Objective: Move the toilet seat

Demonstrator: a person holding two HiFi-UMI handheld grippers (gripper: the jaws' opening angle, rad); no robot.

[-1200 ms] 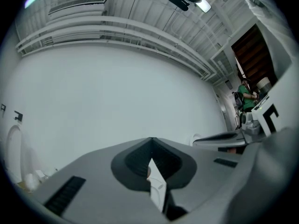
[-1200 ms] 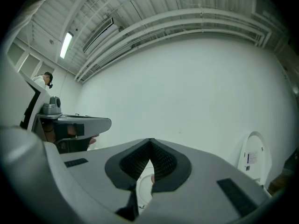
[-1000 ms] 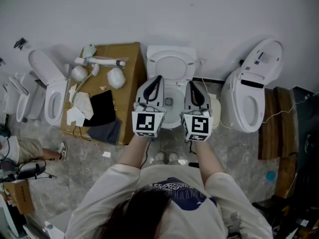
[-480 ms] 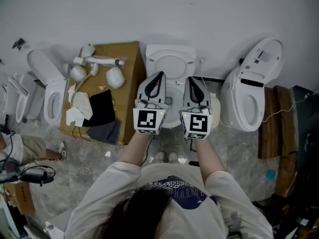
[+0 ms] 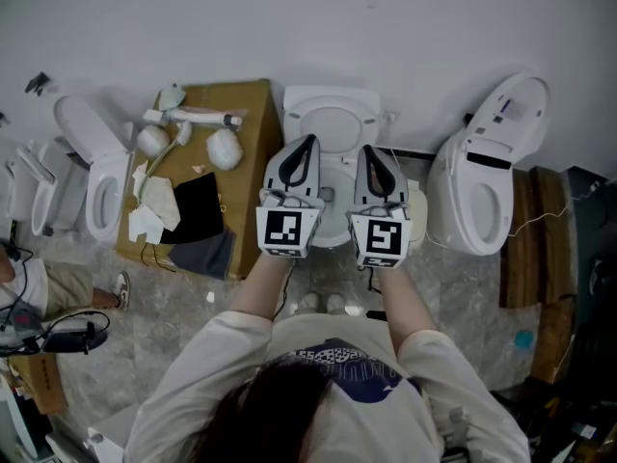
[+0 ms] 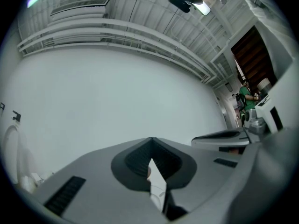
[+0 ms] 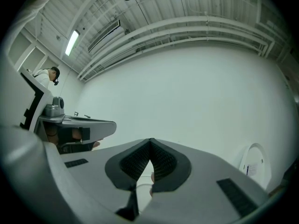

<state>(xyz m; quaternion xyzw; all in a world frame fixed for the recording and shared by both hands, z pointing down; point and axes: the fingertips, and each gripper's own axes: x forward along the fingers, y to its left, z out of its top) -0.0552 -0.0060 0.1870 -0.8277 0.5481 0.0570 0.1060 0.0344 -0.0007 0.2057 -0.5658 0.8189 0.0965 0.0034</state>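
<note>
Left gripper (image 5: 309,141), right gripper (image 5: 367,150), hovering side by side over white toilet (image 5: 331,104) (frame centre), both jaw pairs sitting pressed together.

Head view looks steeply down from above; both gripper views face the wall (image 6: 117,97) (shared)

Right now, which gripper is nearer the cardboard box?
Left. The left gripper hovers just right of the cardboard box; the right gripper sits farther right, across the middle toilet.
</note>
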